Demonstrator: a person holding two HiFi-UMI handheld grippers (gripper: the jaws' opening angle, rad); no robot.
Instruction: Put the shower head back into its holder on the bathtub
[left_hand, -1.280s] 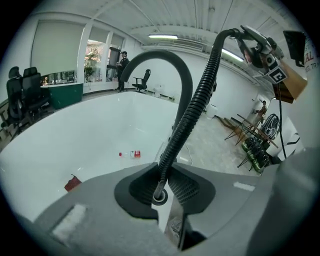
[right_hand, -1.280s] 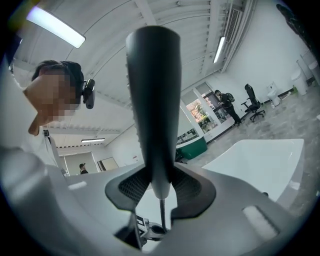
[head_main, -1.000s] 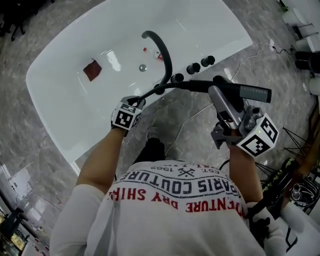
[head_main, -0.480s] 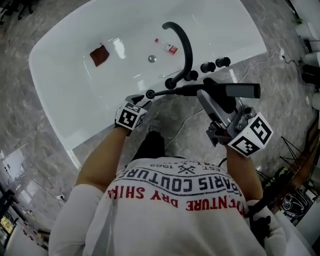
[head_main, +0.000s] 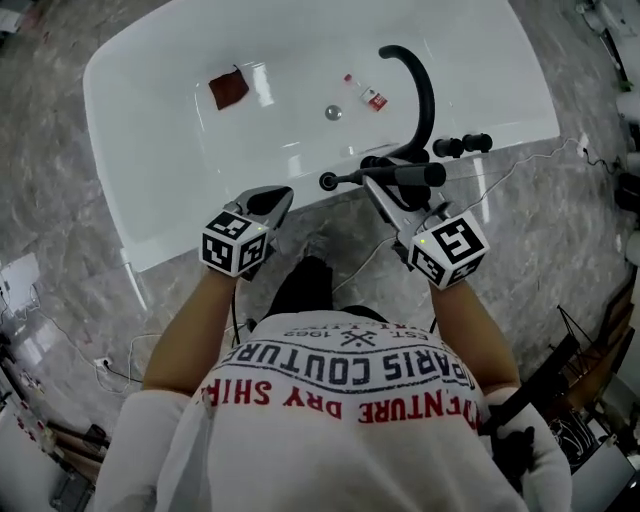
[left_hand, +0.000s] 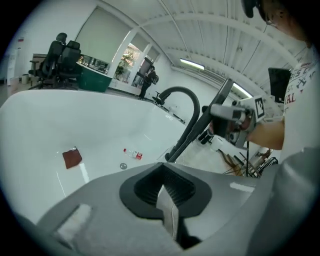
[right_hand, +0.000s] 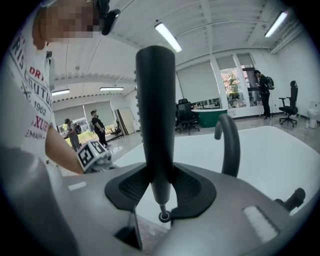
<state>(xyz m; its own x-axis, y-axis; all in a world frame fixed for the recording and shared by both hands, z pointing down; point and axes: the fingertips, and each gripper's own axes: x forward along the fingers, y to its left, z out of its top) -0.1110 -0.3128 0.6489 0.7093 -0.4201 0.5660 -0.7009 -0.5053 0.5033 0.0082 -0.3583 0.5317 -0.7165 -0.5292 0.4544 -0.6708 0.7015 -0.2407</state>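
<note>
Shower head (right_hand: 155, 115) sits clamped in my right claw (right_hand: 159, 189) by the tub (head_main: 150, 200) rim. My left claw (left_hand: 165, 192) has just shut, empty. Next I seat it in the holder.

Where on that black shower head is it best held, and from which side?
Grip the shower head on its slim straight handle near the narrow end, where the right gripper clamps it. Come crosswise from outside the bathtub; the round stem fits between the jaws, leaving the tip free.
</note>
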